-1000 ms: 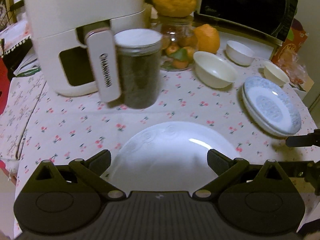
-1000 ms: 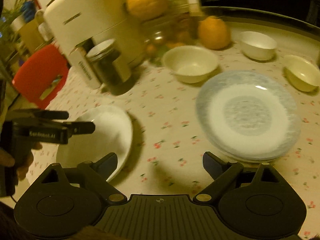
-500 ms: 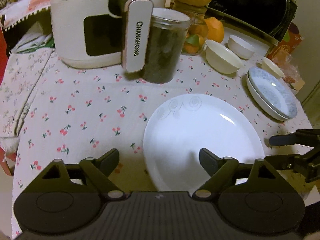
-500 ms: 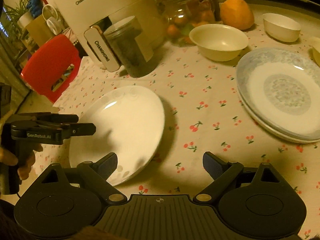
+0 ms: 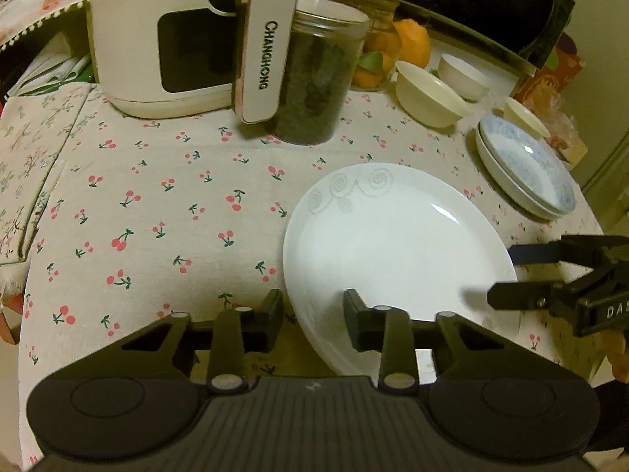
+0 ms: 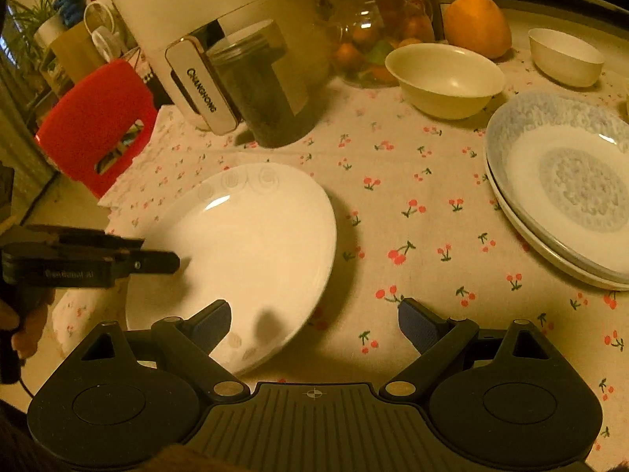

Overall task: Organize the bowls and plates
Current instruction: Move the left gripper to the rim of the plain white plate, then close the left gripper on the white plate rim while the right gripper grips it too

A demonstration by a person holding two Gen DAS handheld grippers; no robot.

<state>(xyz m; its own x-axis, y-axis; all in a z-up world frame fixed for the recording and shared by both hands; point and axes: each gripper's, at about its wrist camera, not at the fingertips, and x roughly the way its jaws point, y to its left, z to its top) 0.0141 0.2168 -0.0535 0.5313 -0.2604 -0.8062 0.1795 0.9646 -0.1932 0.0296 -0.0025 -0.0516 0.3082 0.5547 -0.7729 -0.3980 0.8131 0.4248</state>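
- The white plate (image 5: 397,244) lies near the front edge of the cherry-print tablecloth (image 5: 157,196), its near rim between the fingers of the left gripper (image 5: 313,324).
- Those jaws are closing around the rim; a gap still shows beside each pad, so I would not call it gripped yet.
- The right gripper (image 6: 314,324) hangs just beside the plate with its blue pads spread wide and nothing between them, only cloth below.
- Off to the right, well apart from the white plate, sit two blue patterned plates (image 6: 566,185) already nested one in the other.
- Beyond them stand three loose bowls: a cream bowl (image 6: 444,78), a small white bowl (image 6: 566,57), and a third small bowl (image 5: 525,120) touching the stack's far side in the left view.
- At the back are the air fryer (image 5: 165,39), a dark jar (image 5: 318,78) and oranges (image 6: 477,25).
- By my reckoning the job is barely under way: one pair of plates is stacked, while the white plate needs joining to them and the bowls need nesting.
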